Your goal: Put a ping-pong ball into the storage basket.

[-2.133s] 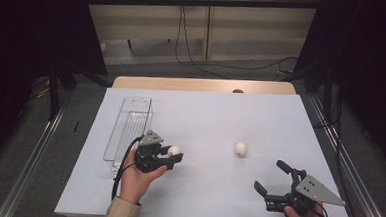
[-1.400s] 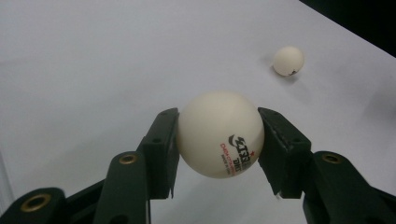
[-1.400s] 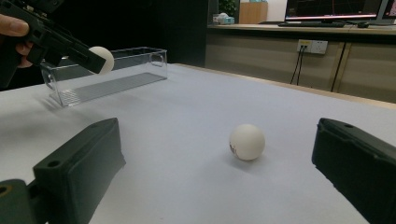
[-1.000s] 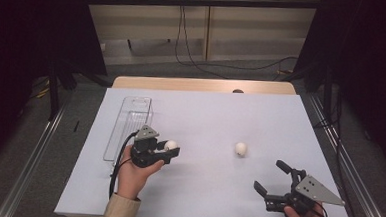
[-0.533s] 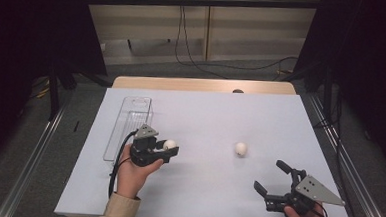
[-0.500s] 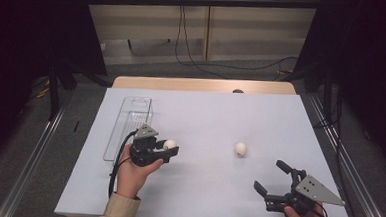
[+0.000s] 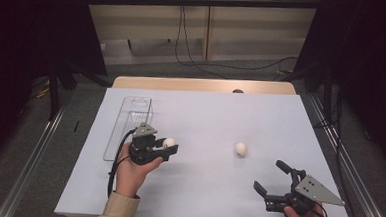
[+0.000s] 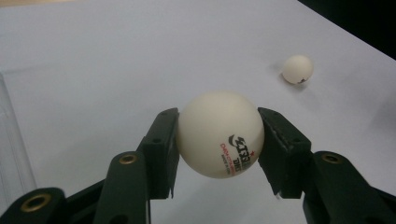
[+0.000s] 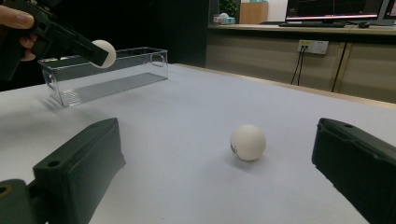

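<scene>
Left hand-held gripper [image 7: 168,148]: black, two flat-faced jaws clamped on a ball, one pad on each side; held in a hand [image 7: 134,166] above the table's left half, a grey three-cornered plate on top, a black cable looping down past the wrist.
Held ball [image 8: 220,134]: smooth matt white sphere with small black and red print on its lower front; lifted off the table, just beside the near end of the clear box.
Right hand-held gripper [image 7: 273,179]: same black build, jaws well apart with nothing between them; near the table's near right corner, pointing toward the middle.
Loose ball [image 7: 241,149]: second white sphere with a small dark mark low on one side; lying on the table right of centre, well apart from the held ball, ahead of the right gripper's open jaws and touching neither.
Clear box [image 7: 130,126]: long, narrow, see-through plastic with straight walls, rounded corners and a cut-out handle in the far end wall; its floor looks ribbed; it lies along the table's left edge.
Table [image 7: 215,114]: flat, matt, pale grey-white sheet over a light wooden top that shows as a strip at the far edge.
Room: dark drapes on both sides, grey floor, a beige panelled wall beyond with cables hanging from a socket.
</scene>
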Motion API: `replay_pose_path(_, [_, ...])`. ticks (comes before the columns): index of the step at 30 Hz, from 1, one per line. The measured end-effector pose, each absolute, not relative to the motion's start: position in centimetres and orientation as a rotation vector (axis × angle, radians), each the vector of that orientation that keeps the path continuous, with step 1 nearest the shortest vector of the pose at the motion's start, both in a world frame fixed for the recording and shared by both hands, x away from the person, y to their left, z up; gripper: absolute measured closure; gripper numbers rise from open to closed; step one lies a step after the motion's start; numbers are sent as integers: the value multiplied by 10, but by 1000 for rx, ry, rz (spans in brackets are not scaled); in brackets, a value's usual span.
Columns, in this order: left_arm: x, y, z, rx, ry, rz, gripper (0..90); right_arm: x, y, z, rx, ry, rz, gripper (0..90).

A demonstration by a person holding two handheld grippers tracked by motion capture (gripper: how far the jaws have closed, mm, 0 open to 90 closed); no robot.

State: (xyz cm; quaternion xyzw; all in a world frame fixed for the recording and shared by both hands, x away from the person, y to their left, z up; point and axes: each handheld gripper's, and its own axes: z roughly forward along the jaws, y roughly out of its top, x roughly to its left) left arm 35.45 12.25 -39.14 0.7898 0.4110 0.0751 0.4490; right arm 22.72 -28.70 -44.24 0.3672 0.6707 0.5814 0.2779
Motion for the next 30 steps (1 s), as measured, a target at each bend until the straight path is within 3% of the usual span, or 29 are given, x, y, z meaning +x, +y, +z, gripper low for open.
replay_pose_path(30, [359, 134, -383, 1915, 1044, 214, 511, 227, -287, -443, 986, 1800, 1561, 13])
